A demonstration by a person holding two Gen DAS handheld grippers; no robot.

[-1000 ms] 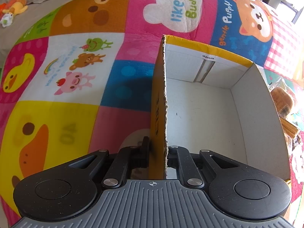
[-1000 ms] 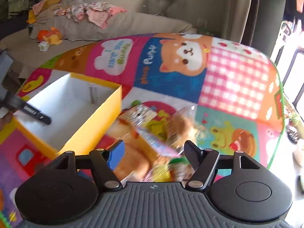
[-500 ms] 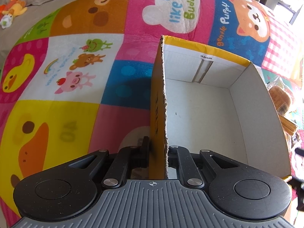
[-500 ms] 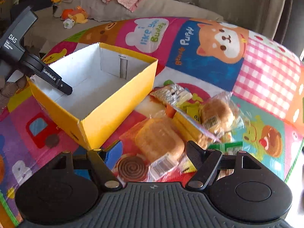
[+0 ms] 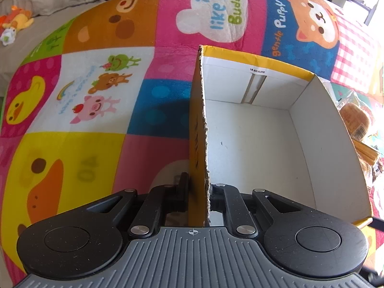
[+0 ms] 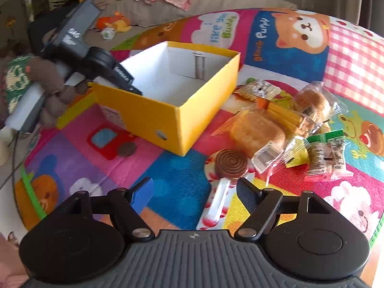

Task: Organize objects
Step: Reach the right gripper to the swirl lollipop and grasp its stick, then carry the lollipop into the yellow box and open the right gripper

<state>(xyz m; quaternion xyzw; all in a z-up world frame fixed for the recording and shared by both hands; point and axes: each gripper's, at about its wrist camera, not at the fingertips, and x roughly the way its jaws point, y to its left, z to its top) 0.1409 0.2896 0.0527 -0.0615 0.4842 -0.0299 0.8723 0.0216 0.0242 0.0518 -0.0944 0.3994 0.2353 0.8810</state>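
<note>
A yellow cardboard box (image 6: 153, 117), white inside and empty, stands on the play mat. My left gripper (image 5: 198, 187) is shut on the box's near wall (image 5: 200, 129); it also shows in the right wrist view (image 6: 124, 81), clamped on the box's left rim. My right gripper (image 6: 194, 192) is open and empty, above the mat. Just ahead of it lies a wrapped spiral lollipop (image 6: 228, 165). Beyond lie wrapped buns (image 6: 256, 132), a green-topped snack pack (image 6: 326, 153) and other packets (image 6: 259, 88).
The colourful cartoon play mat (image 5: 96, 91) covers the floor. A grey sofa with clothes and soft toys (image 6: 115, 24) runs along the back. The person's hand in a brown sleeve (image 6: 48, 81) holds the left gripper. The mat's right edge (image 6: 376, 218) is close.
My right gripper has pulled back and swung left, away from the snack pile, so the box and lollipop now show in full. The left gripper stays clamped on the box wall.
</note>
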